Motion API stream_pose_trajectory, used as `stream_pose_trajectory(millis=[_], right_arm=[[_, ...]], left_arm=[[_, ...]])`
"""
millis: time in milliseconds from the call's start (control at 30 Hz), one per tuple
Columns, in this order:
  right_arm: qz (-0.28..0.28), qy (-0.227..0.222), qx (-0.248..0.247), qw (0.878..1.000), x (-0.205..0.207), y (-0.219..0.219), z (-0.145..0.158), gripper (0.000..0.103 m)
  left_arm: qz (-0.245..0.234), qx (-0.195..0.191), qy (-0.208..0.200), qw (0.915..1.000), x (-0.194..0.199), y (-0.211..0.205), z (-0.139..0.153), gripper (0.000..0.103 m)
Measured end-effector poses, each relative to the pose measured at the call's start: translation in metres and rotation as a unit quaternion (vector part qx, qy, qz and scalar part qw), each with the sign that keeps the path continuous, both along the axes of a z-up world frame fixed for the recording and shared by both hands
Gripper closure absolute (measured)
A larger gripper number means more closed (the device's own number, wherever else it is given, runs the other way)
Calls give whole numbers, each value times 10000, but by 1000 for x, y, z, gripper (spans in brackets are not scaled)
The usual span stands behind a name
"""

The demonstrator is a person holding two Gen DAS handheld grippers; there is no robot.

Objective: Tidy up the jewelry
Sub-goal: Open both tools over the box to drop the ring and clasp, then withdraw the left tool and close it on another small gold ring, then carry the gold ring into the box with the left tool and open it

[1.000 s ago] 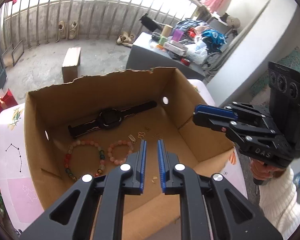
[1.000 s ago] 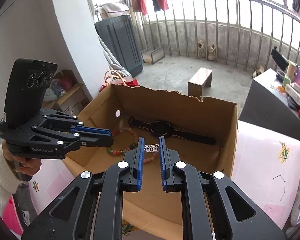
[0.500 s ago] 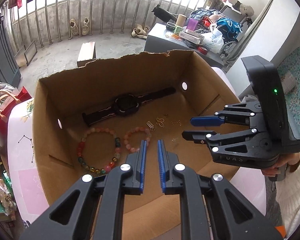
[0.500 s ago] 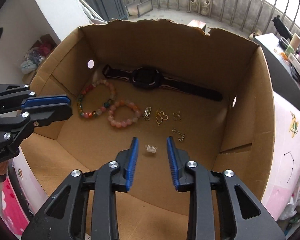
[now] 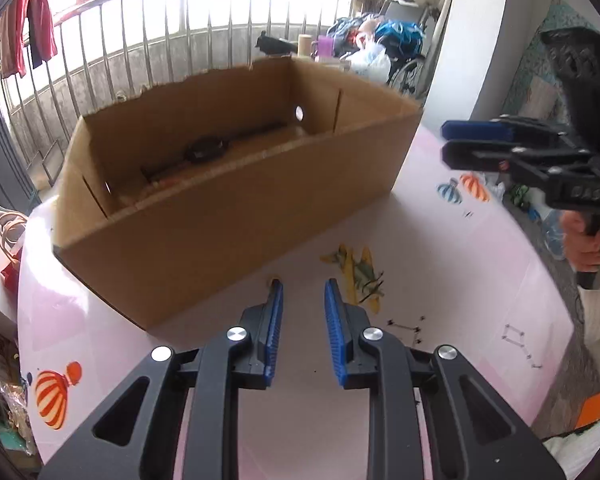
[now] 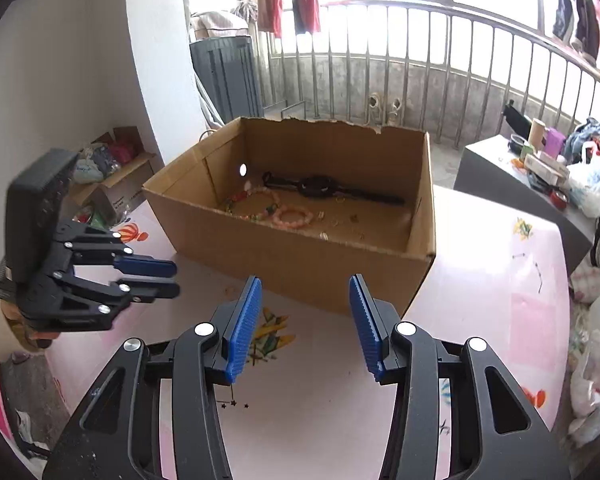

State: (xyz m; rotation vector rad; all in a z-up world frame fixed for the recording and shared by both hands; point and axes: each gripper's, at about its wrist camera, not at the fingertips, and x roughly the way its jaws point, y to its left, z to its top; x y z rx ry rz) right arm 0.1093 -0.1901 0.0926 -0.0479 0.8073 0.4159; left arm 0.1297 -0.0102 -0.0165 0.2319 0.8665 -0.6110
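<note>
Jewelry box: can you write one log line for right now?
left gripper: opening, empty | right gripper: opening, empty | cardboard box: watch, bracelets inside

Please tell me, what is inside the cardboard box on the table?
Inside the cardboard box lie a black watch, two bead bracelets and several small metal pieces. The near wall hides the floor just behind it.

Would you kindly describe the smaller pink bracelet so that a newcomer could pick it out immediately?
Find the open cardboard box on the pink table and look at its floor. In front of the long black watch lie two bead bracelets side by side. Yours is the smaller pink bracelet, all one pale pink, whereas the larger multicoloured bracelet beside it mixes green, red and pale beads.
</note>
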Motion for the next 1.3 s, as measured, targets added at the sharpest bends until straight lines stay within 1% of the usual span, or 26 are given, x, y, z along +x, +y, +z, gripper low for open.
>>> stream_pose_trajectory(millis=[33, 100, 133, 200, 267, 333, 367, 400, 433, 533, 667, 767, 833, 900, 933, 967, 1000, 1033, 1100, 1133, 1167, 1200, 1233, 1300], right_arm=[[19, 131, 35, 9999, 1, 2, -10, 59], [-100, 294, 13, 9995, 1, 5, -23, 59], [-106, 326, -1, 9994, 0, 7, -28, 59], [-50, 386, 20, 9992, 2, 11, -37, 59], [-31, 407, 6, 9992, 1, 14, -42, 59], [4, 390, 17, 9992, 3, 15, -43, 59], [32, 384, 39, 9992, 2, 15, -44, 59], [32, 371, 66, 9993, 3, 15, -44, 59], [28, 371, 98, 9993, 4, 16, -44, 59], [28, 368, 153, 9992, 3, 14, -41, 59], [13, 144, 163, 9998, 0, 12, -31, 59], [-117, -115, 170, 9997, -1, 7, -21, 58], [-270, -313, 142, 9990, -1, 1, -11, 58], [-473, -560, 110, 9972, 1, -4, -1, 58], [-605, -662, 75, 9959, 2, -8, 4, 56], [-792, -757, 35, 9940, 6, -12, 10, 56], [-961, -815, 7, 9920, 11, -16, 15, 55], [-1085, -857, -18, 9904, 17, -19, 19, 54], [-1280, -809, 31, 9885, 33, -25, 23, 54], [-1386, -684, 99, 9879, 45, -30, 22, 54], [-1500, -550, 188, 9870, 50, -35, 20, 54], [-1619, -447, 274, 9854, 52, -42, 18, 54], [-1714, -374, 340, 9839, 55, -46, 15, 54], [-1873, -282, 383, 9812, 58, -53, 9, 54]], left_arm=[[-54, 89, 26, 9999, 5, -6, -13, 82], [6, 236, 44, 9997, 19, -14, -29, 82], [7, 273, 98, 9996, 25, -17, -34, 82], [144, 434, 7, 9990, 34, -21, -41, 82], [219, 516, -40, 9984, 37, -22, -43, 81], [272, 441, 78, 9986, 42, -19, -43, 82], [279, 459, 65, 9985, 42, -18, -43, 84], [269, 527, 2, 9982, 42, -19, -43, 85], [203, 579, -45, 9981, 40, -21, -43, 92], [177, 845, -242, 9960, 31, -29, -42, 93], [144, 607, 64, 9980, 29, -18, -39, 93], [53, 514, 6, 9987, 13, -11, -27, 93], [26, 301, -228, 9993, -2, -8, -6, 93], [25, 5, -563, 9984, -11, -5, 24, 93], [28, -184, -689, 9974, -10, -3, 39, 93], [5, -376, -688, 9969, -4, -3, 53, 93], [14, -534, -626, 9966, 6, -3, 63, 93], [-6, -626, -464, 9970, 22, -7, 70, 93], [101, -696, -166, 9974, 58, -16, 74, 93], [39, -688, 150, 9975, 78, -24, 71, 93], [143, -728, 350, 9966, 92, -34, 68, 93], [357, -703, 426, 9960, 106, -40, 65, 93], [433, -581, 571, 9957, 117, -50, 61, 93], [618, -574, 822, 9930, 131, -55, 50, 92]])
